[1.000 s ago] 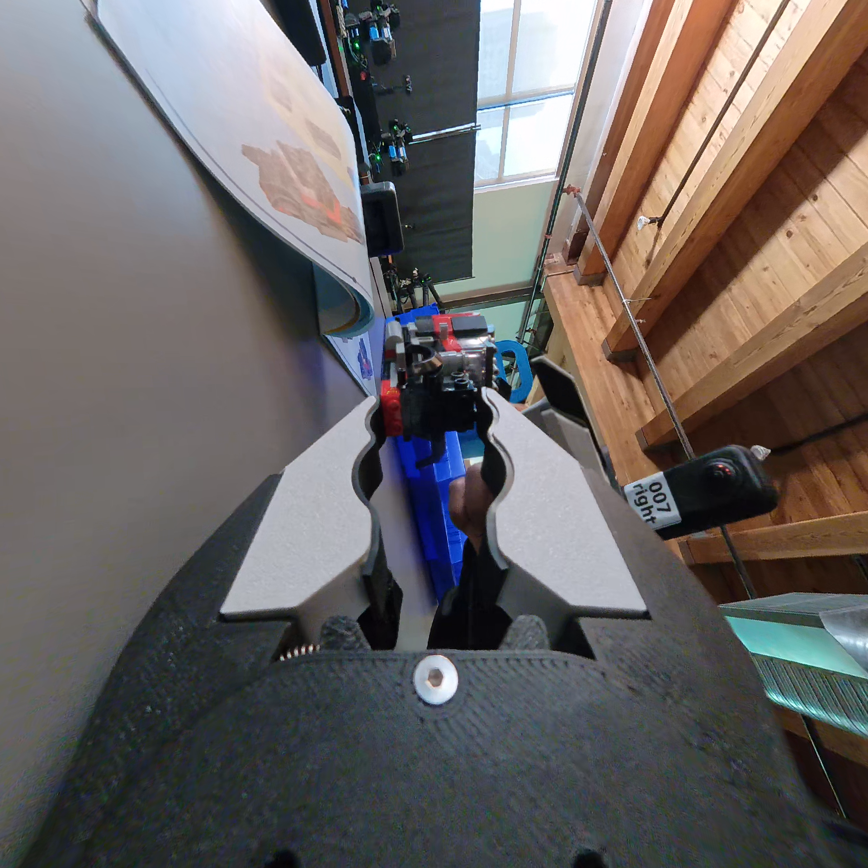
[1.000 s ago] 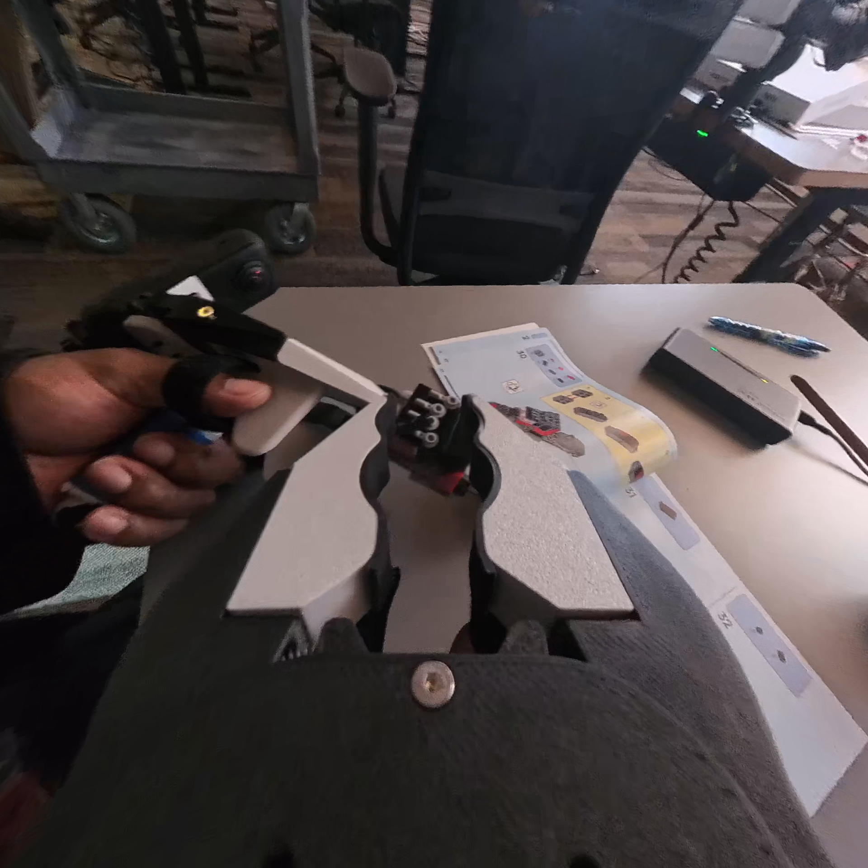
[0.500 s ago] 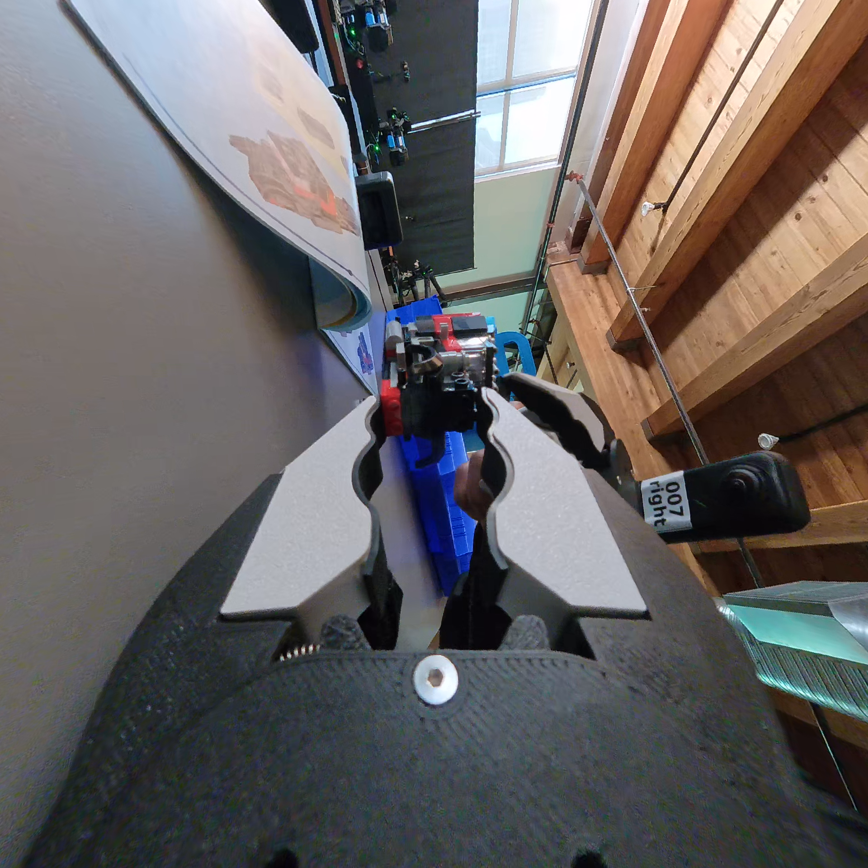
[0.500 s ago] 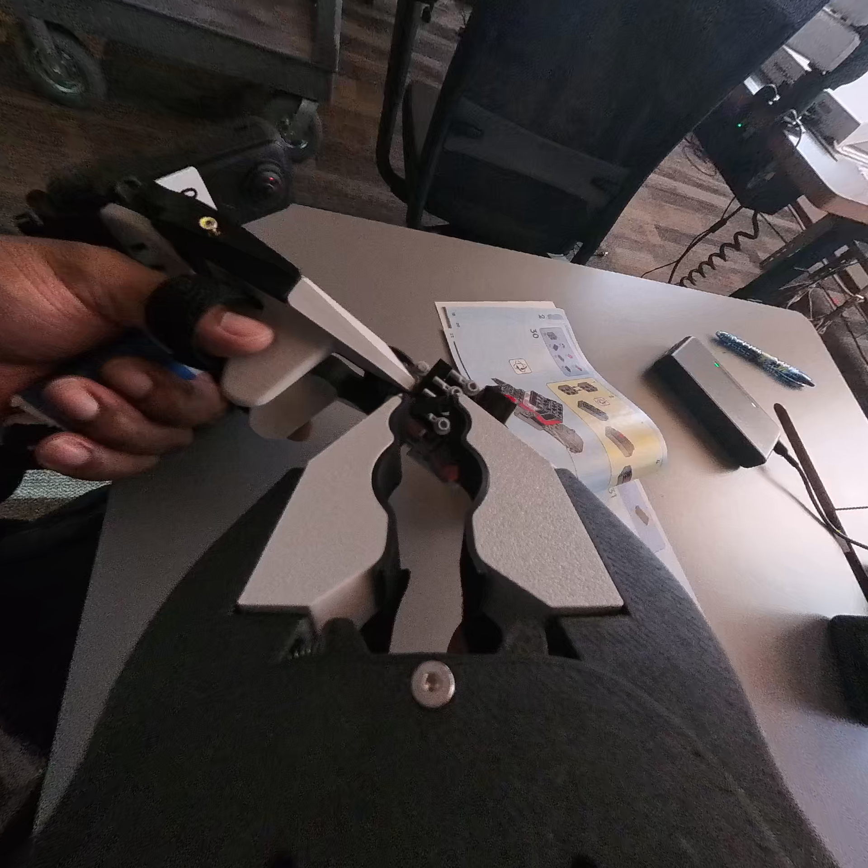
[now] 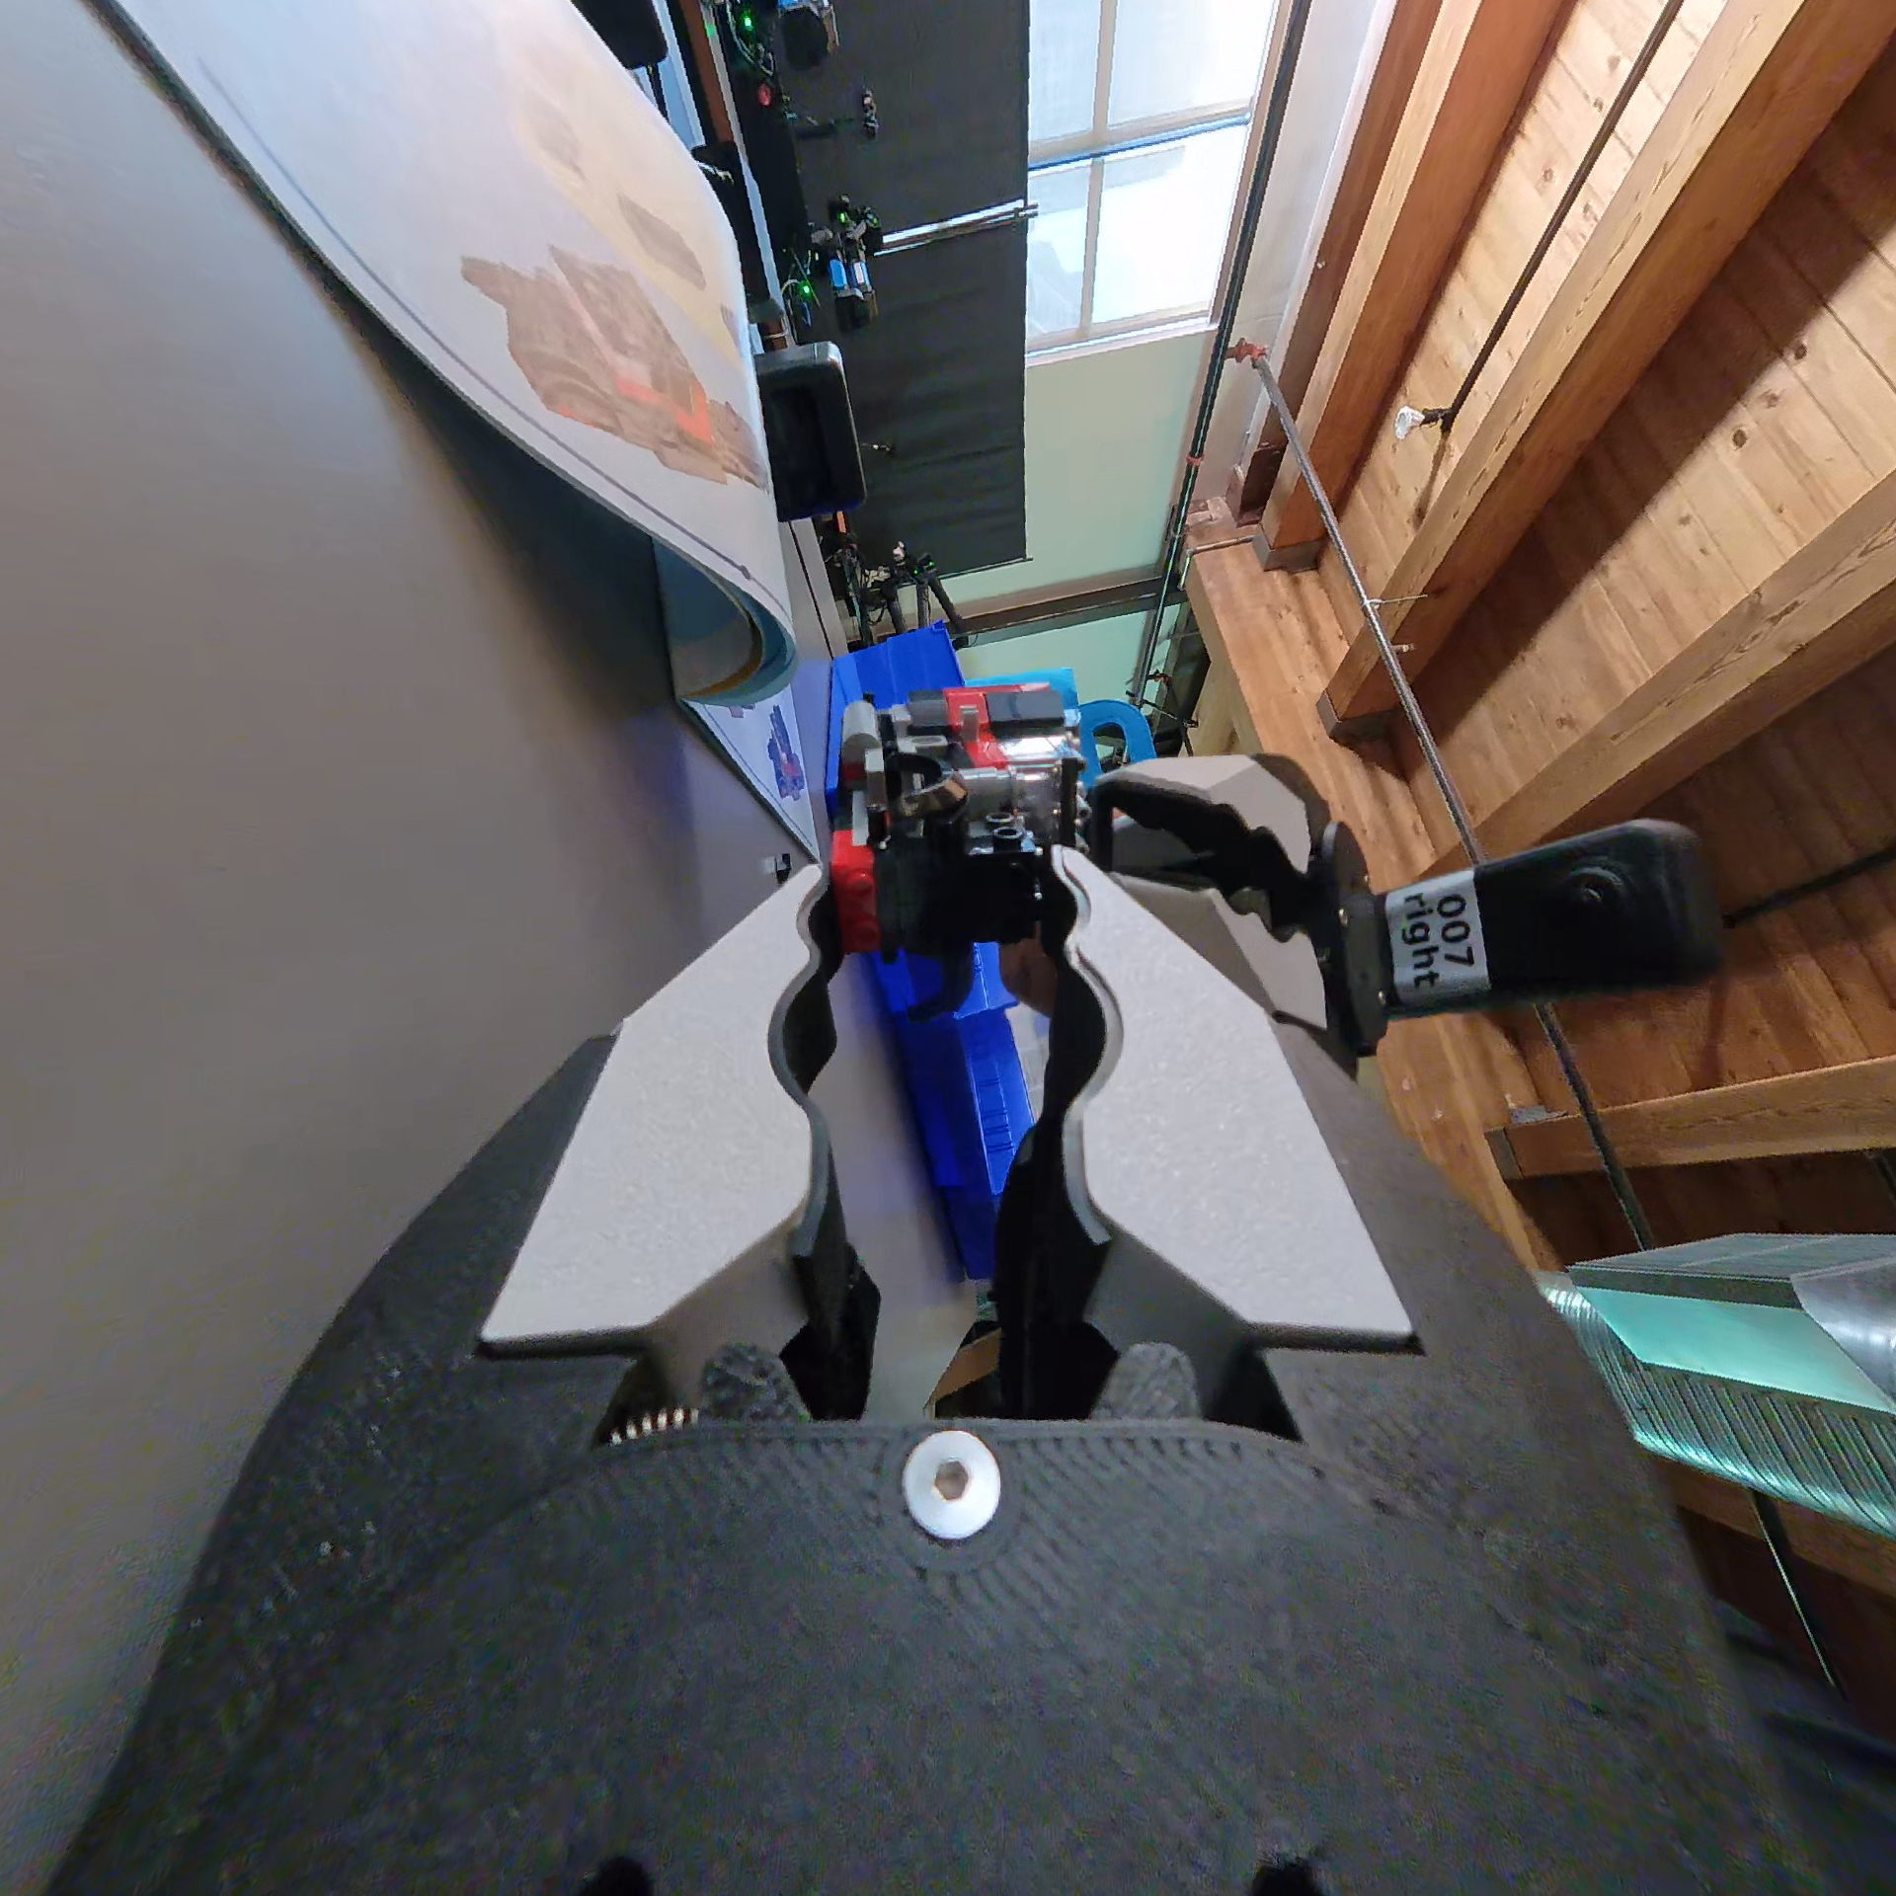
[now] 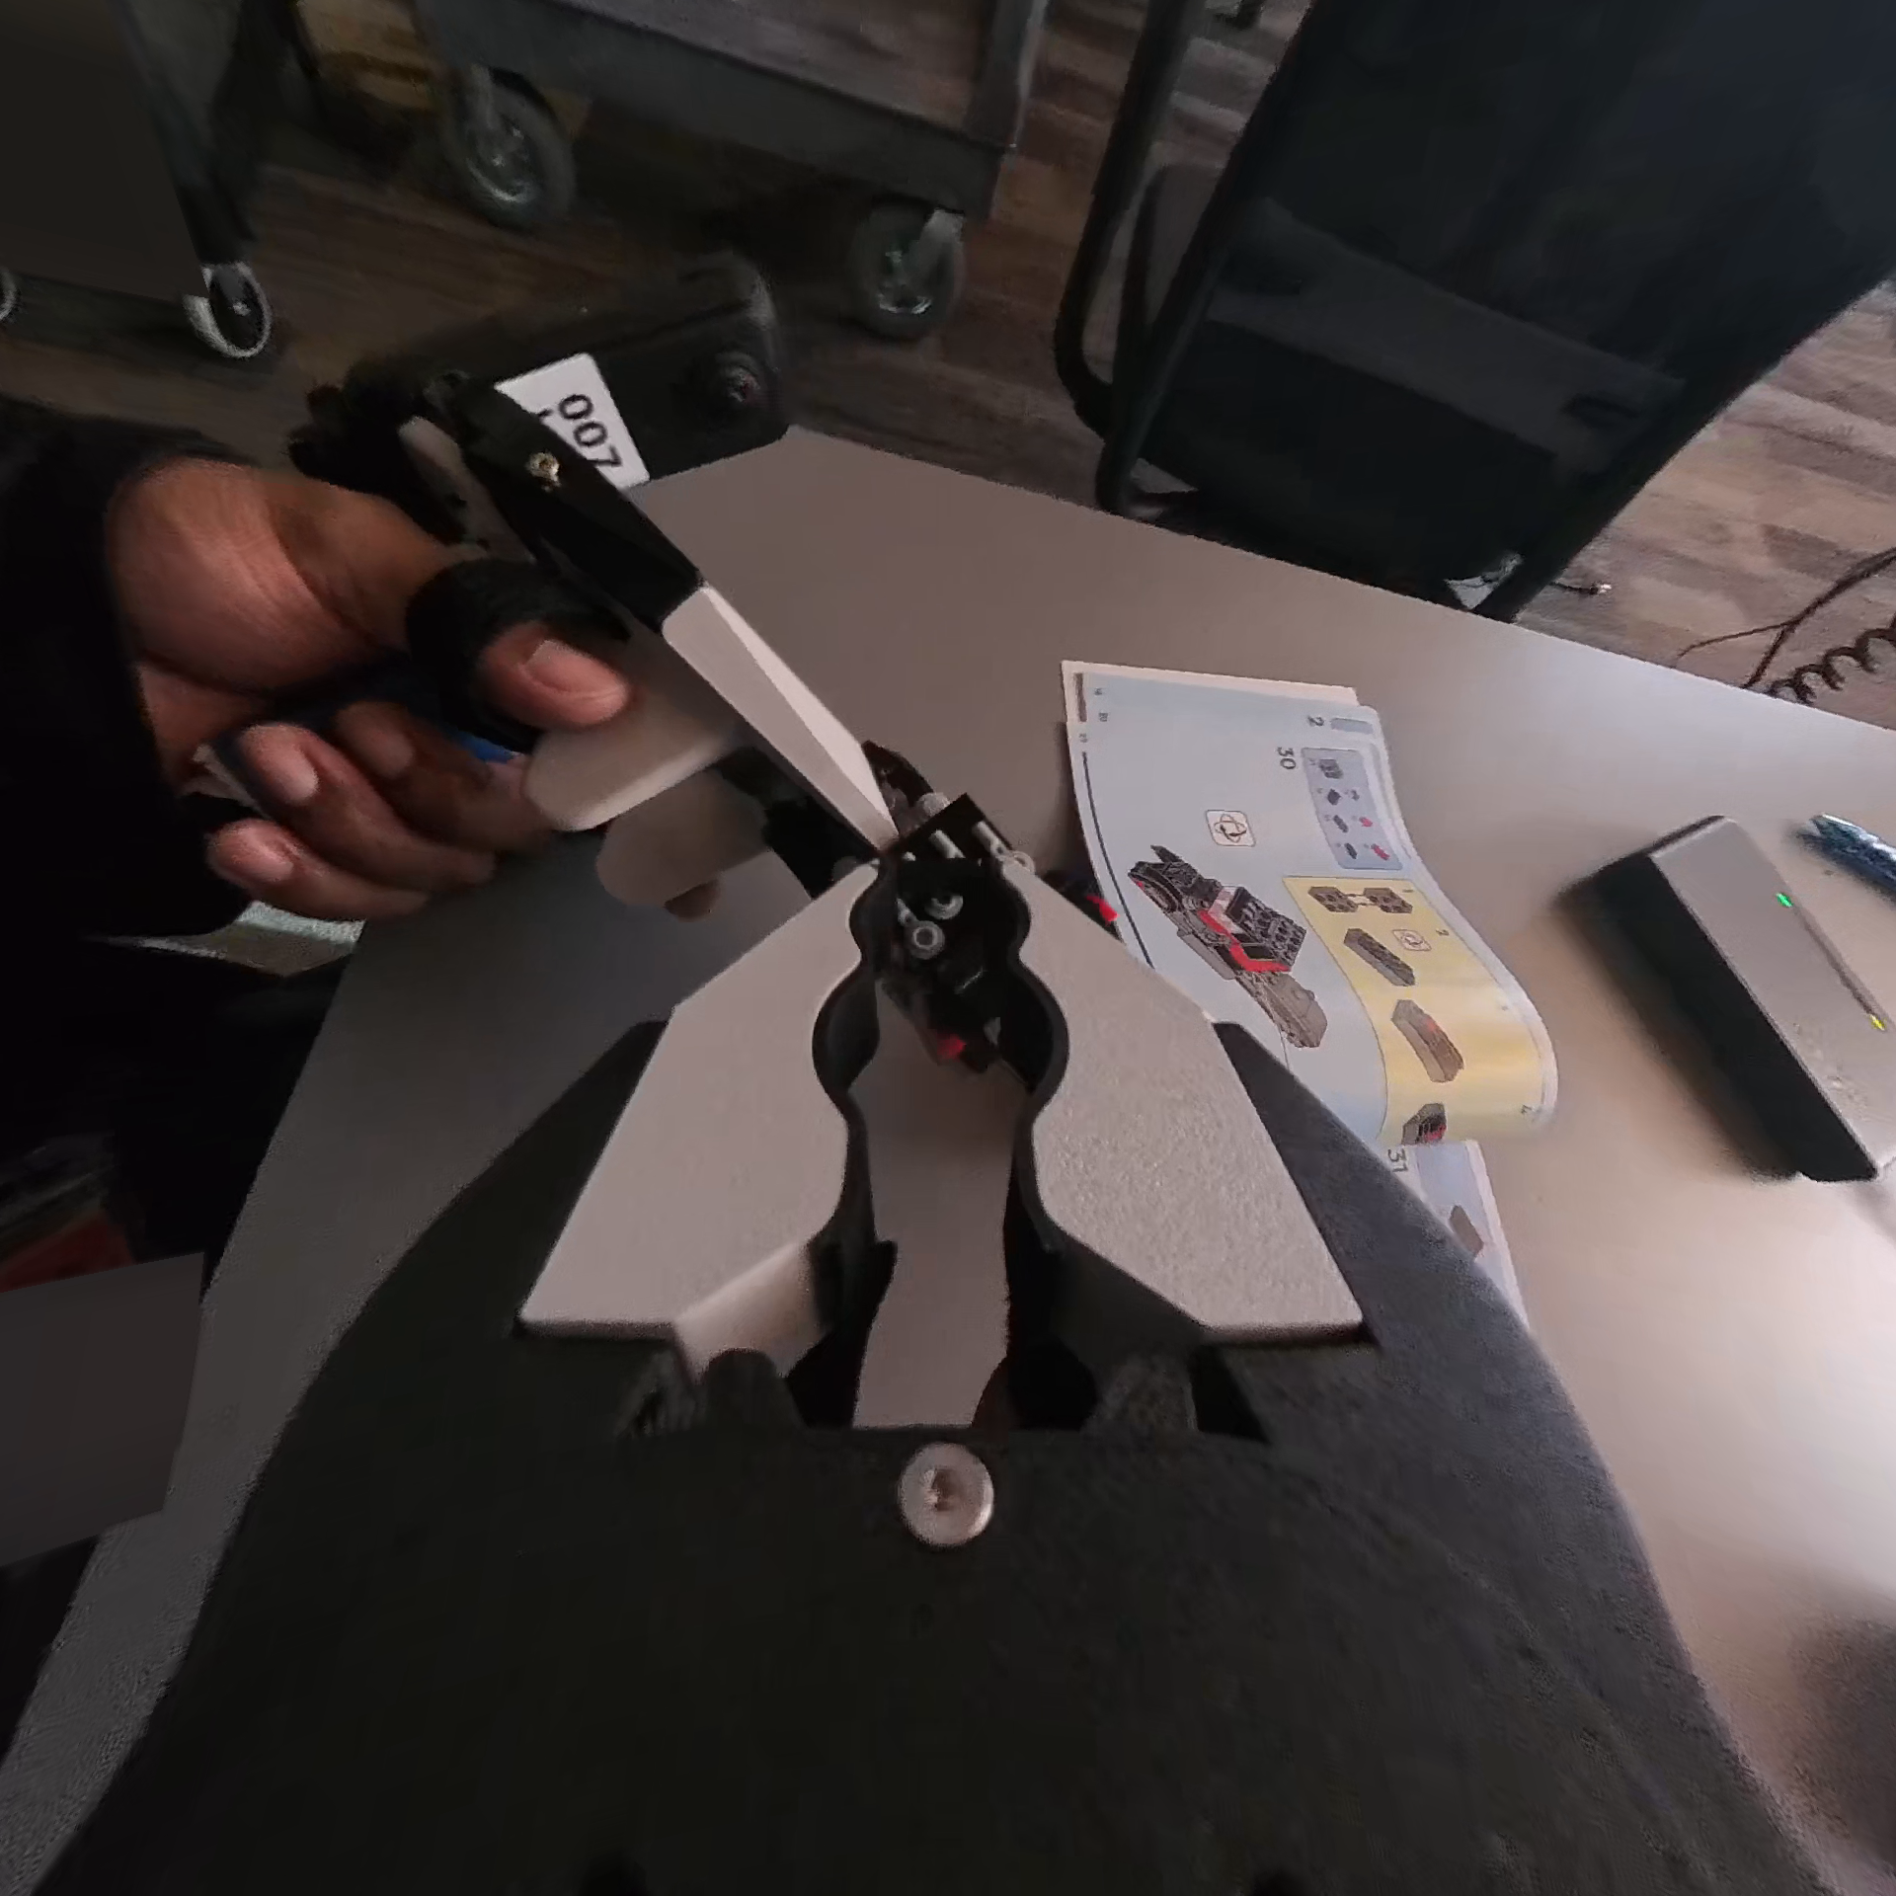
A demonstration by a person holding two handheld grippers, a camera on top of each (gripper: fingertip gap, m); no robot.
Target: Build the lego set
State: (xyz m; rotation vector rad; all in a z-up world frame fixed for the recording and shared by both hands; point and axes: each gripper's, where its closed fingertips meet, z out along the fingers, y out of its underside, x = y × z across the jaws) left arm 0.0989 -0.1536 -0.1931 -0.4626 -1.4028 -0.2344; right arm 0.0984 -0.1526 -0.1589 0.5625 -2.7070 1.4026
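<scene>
1. The left wrist view is bright: daylight pours through a window (image 5: 1129,174) far ahead of the jaws and slightly to their right, blown out to near white.
2. Wooden beams (image 5: 1601,431) right of the jaws are warmly lit and sharp.
3. The lego model (image 5: 954,831) at the fingertips is crisp, with a small glare spot on its clear part.
4. The right wrist view is dimmer and soft with motion blur.
5. The floor (image 6: 339,236) beyond the jaws lies in deep shadow.
6. Wide-angle bending curves straight lines near the edges of both views.
</scene>
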